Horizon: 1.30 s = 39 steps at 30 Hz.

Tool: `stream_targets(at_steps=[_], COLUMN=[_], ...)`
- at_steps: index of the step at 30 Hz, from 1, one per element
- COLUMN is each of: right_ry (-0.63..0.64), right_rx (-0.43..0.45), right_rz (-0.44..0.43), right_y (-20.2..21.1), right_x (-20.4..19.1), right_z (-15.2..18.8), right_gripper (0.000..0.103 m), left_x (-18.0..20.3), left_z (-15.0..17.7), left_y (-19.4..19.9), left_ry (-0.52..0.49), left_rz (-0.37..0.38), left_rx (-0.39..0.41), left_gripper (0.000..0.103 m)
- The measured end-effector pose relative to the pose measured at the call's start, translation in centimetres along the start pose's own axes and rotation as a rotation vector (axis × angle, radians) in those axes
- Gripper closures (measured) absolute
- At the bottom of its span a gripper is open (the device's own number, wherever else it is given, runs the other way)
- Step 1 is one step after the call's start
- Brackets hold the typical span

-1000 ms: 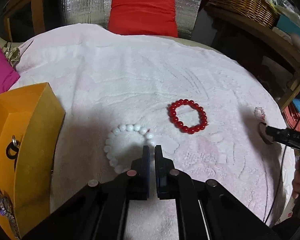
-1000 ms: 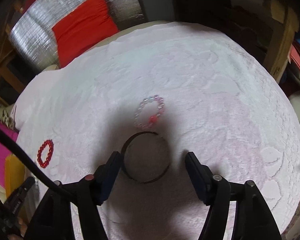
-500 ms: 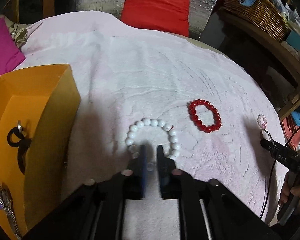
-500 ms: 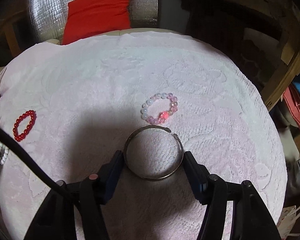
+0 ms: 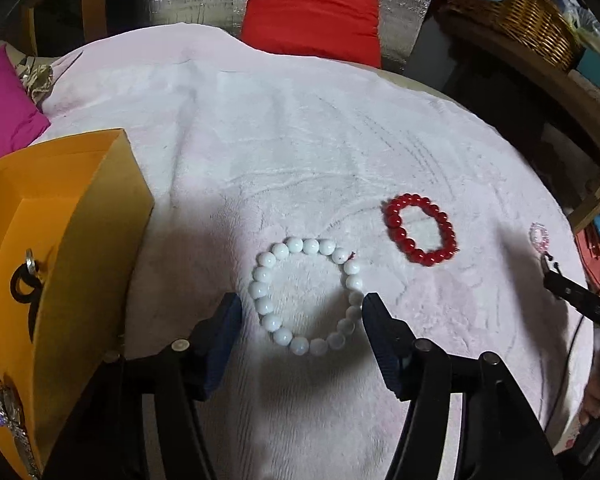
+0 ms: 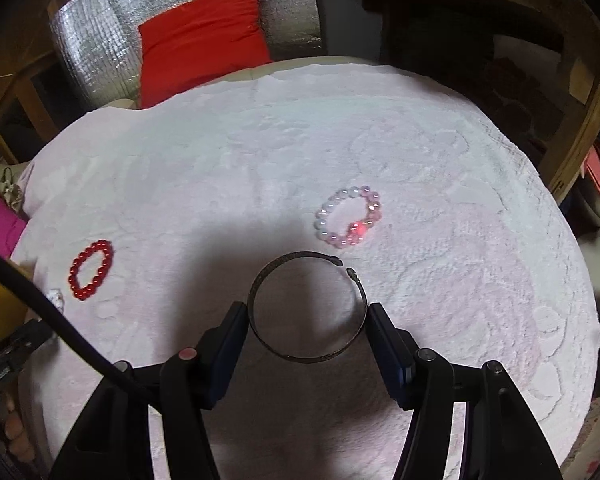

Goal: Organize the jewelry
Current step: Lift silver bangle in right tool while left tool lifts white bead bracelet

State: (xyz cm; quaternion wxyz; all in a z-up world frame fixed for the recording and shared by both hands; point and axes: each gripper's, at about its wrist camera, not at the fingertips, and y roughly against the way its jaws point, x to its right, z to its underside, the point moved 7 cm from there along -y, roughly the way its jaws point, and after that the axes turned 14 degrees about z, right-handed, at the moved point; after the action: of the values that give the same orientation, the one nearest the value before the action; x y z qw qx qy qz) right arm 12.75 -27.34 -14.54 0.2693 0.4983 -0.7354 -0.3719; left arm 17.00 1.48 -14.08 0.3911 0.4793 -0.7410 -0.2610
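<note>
The left gripper point(image 5: 302, 312) has just been opening its fingers, which now stand apart on either side of the white round-bead bracelet point(image 5: 306, 296); the bracelet lies flat on the pale pink towel-covered counter point(image 5: 300, 140). The right finger point(image 5: 380, 332) sits just beside the beads, though contact is unclear, while the left one stands clear of them.

In the left wrist view, a red glossy-bead bracelet point(image 5: 420, 230) lies at 2 o'clock from the white one, and an open orange cardboard box point(image 5: 80, 220) stands at 9 o'clock, with dark jewelry inside.

The right gripper point(image 6: 306, 318) has its fingers against both sides of the dark open metal bangle point(image 6: 306, 306), which rests on the towel. A pink-and-white translucent-bead bracelet point(image 6: 350, 216) lies just beyond the bangle at 1 o'clock.
</note>
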Motion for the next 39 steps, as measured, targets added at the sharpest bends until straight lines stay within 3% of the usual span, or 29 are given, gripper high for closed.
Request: stream_targets(at_steps=[4,9,17,31,39], right_ry=[0.000,-0.009,-0.010,0.028,0.044], right_rx=[0.011,0.015,0.023,0.034,0.050], right_rz=[-0.018,-0.029,-0.044,-0.091,-0.098], right_y=[0.4,0.6,1.0,2.2,2.5], right_x=[-0.4,-0.5,-1.2,-4.1,-4.8], right_z=[0.1,0.1,0.1,0.6,0.8], right_gripper=[0.040,0.040,0.040,0.040,0.040], left_x=[0.4,1.2,0.0,-1.7,-0.9], left_z=[-0.2,-0.3,-0.5,-0.4,-1.2], left_y=[-0.6,-0.6,0.0,0.1,2.1], left_ry=[-0.022,-0.064,-0.054,-0.013,-0.034], left_rz=[-0.026,-0.044,-0.086,-0.015,-0.023], left_rx=[0.010,0.017,0.025,0.019,0.089], left_gripper=[0.040,0.050,0.082,0.086,0.093])
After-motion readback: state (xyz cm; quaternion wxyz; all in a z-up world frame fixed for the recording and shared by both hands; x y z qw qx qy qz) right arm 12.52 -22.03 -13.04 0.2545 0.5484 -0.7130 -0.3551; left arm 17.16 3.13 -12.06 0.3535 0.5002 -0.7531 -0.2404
